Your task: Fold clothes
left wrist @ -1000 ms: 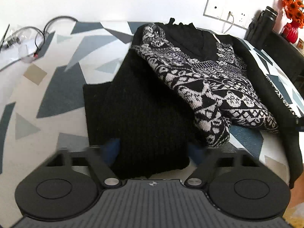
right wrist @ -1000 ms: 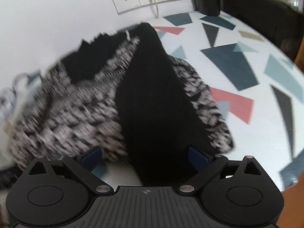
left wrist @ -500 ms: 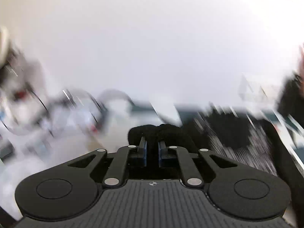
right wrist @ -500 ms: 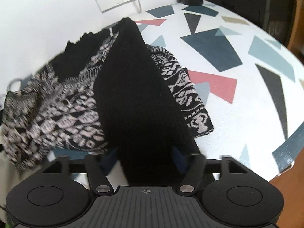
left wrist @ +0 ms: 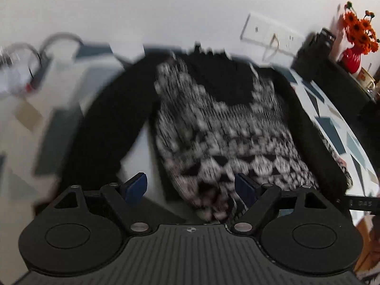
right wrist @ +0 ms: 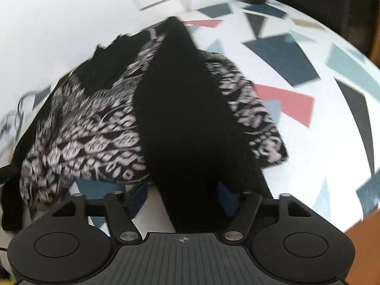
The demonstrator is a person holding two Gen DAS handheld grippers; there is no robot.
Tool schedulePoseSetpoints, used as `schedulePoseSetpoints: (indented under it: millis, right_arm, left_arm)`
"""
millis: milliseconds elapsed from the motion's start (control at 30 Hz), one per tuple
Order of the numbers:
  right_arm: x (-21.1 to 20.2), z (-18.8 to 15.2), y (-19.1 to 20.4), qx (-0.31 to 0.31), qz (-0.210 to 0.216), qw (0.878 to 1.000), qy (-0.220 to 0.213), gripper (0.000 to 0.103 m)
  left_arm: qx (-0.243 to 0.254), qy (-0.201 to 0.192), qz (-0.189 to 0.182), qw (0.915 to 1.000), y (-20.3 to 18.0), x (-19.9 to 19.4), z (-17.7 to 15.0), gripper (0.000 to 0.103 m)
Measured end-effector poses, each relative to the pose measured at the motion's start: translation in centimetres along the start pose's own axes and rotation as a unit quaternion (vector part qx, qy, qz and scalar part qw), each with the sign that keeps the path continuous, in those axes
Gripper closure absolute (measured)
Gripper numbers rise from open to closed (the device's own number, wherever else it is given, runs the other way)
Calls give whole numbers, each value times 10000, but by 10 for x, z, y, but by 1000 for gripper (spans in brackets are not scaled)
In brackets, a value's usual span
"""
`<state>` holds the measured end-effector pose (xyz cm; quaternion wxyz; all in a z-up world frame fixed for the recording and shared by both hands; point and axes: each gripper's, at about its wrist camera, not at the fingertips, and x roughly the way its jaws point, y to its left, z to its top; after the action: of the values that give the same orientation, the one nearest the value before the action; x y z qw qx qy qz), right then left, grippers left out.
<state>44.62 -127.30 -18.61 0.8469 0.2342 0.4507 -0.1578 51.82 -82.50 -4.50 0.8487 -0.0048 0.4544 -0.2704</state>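
The patterned black-and-white sweater [left wrist: 225,137] lies on the worktop [right wrist: 320,142]. The left hand-held gripper [left wrist: 191,187] has just been opening and stands spread over its hem. The right hand-held gripper [right wrist: 182,196] straddles the black sleeve [right wrist: 187,118], opening slightly, not pinching.

White wall [left wrist: 166,7] with a socket panel [left wrist: 270,38], table [right wrist: 320,142] covered in a geometric cloth, orange flowers [left wrist: 359,32] in a red vase [left wrist: 352,58], dark cabinet [left wrist: 332,76] alongside

Both hand-held grippers [left wrist: 191,187] [right wrist: 182,196] agape
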Motion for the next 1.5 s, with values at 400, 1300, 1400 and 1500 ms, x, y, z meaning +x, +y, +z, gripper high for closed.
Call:
schedulePoseSetpoints:
  millis: [400, 1300, 1400, 1500]
  right_arm:
    - [-36, 11, -29, 493, 71, 9984, -273, 94]
    - [42, 261, -190, 2106, 1560, 9415, -2119, 66]
    - [62, 230, -194, 1911, 1837, 9540, -1401, 55]
    - [67, 186, -196, 1629, 2036, 9605, -972, 50]
  left_arm:
    - [-107, 411, -77, 9991, -10, 45, 4, 12]
    - [-911, 98, 2114, 9731, -82, 57, -6, 5]
    - [-1049, 98, 1978, 9746, -74, 55, -7, 4]
    - [-1128, 121, 1705, 9788, -62, 52, -6, 4]
